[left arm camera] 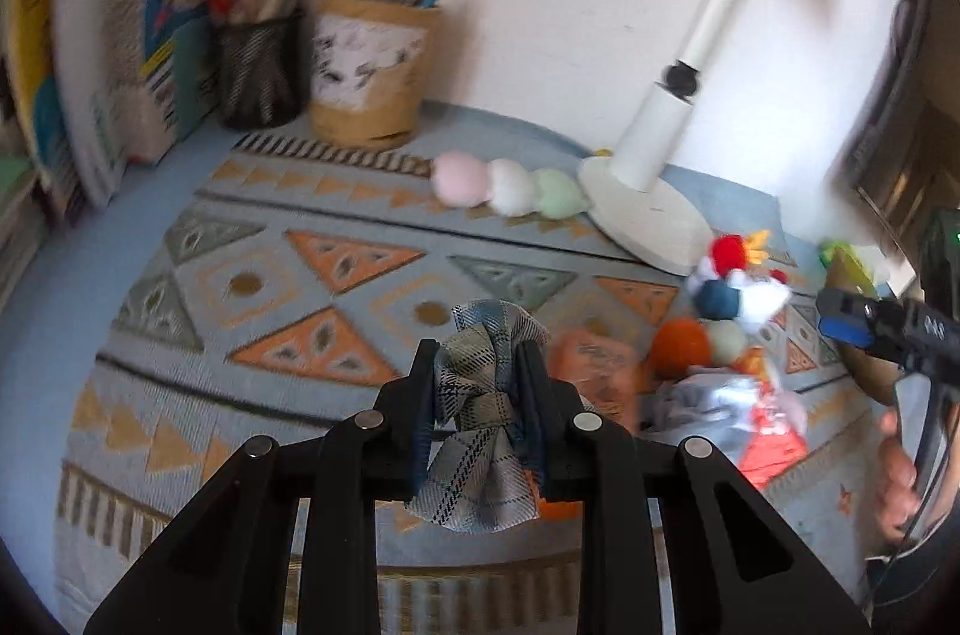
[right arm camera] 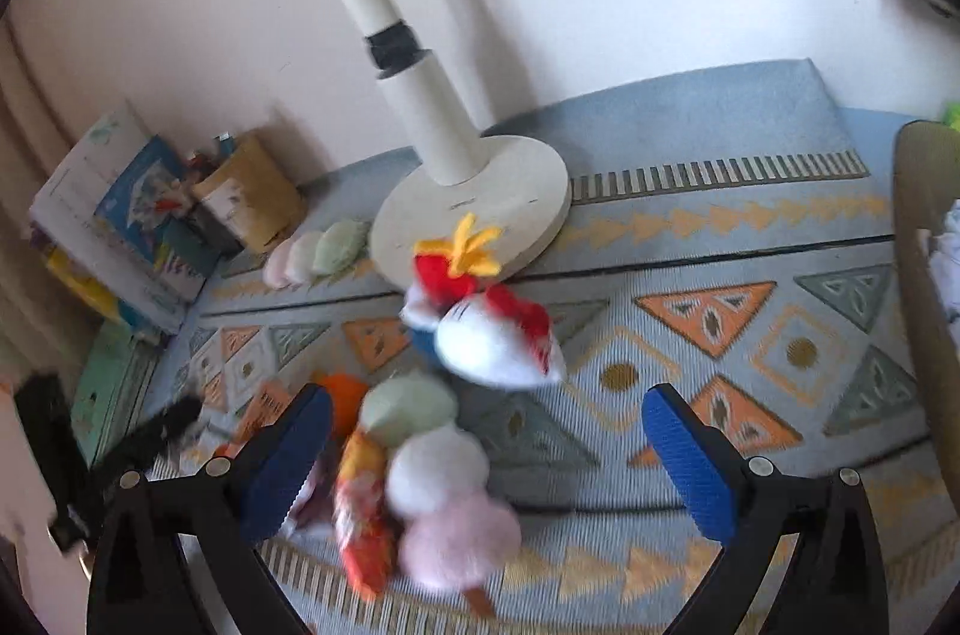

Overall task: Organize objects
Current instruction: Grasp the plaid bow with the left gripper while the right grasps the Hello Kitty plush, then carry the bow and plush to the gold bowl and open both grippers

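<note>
Left wrist view: left tongs (left arm camera: 477,383) pinching a plaid scrunchie (left arm camera: 480,425) near the lamp base (left arm camera: 651,221) — soft, light, best gripped mid-bunch; right tongs (right arm camera: 486,446) spread wide.

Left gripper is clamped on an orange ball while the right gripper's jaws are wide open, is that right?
Not quite. The left gripper is clamped on a plaid cloth, not an orange ball, as the left wrist view shows. The right gripper does stand wide open.
</note>
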`<state>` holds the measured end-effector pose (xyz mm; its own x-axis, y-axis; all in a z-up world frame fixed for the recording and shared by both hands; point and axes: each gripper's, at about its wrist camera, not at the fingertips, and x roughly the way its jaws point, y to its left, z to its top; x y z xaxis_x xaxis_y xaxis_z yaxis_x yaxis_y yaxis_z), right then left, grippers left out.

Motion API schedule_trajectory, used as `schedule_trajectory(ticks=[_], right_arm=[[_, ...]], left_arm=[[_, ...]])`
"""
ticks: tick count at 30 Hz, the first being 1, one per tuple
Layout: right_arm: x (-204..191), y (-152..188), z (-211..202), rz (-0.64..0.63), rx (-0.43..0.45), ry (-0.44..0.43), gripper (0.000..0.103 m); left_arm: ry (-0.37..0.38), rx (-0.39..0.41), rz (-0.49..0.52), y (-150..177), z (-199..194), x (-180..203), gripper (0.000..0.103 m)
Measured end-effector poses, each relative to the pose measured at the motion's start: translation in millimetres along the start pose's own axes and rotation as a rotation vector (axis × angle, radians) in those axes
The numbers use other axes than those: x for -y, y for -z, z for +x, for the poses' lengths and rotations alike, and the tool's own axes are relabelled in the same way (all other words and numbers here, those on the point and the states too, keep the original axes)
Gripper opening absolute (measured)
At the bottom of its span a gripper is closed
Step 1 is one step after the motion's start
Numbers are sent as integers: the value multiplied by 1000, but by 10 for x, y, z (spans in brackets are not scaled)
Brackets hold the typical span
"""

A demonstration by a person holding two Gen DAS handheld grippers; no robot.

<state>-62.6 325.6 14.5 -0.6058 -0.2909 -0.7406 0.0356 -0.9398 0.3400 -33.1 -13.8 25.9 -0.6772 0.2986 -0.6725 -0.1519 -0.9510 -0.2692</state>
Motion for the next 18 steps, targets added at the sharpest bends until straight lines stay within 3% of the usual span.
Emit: schedule_trajectory(ticks=[2,3,4,5,6,7,11,13,16,18], right_arm=[[20,-80,161,-5,-2,45,103],[24,-111,241,-15,-6,61,103],[9,-144,355,-34,-23,68,96],[0,-158,428,-46,-38,60,71],[-1,-162,477,-52,-50,49,54],[-15,-153,529,-49,-63,44,50],[-96,-35,304,-38,11,78,50],[-142,86,1,-52,68,135,50],[-231,394,-483,-158,144,336,51],[-236,722,-678,-256,138,458,51]], left_arm=[[-19,4,-26,-15,63,-52,22],[-47,49,-24,-36,19,-59,22],[-78,69,-16,-31,-8,-47,22],[-89,71,-10,-37,5,-43,22],[-81,57,-14,-44,34,-46,22],[-76,53,-13,-48,39,-51,22],[-73,67,22,-28,1,12,23],[-99,82,65,-4,-29,95,22],[-153,99,123,30,-54,212,23],[-166,116,157,53,-93,285,22]])
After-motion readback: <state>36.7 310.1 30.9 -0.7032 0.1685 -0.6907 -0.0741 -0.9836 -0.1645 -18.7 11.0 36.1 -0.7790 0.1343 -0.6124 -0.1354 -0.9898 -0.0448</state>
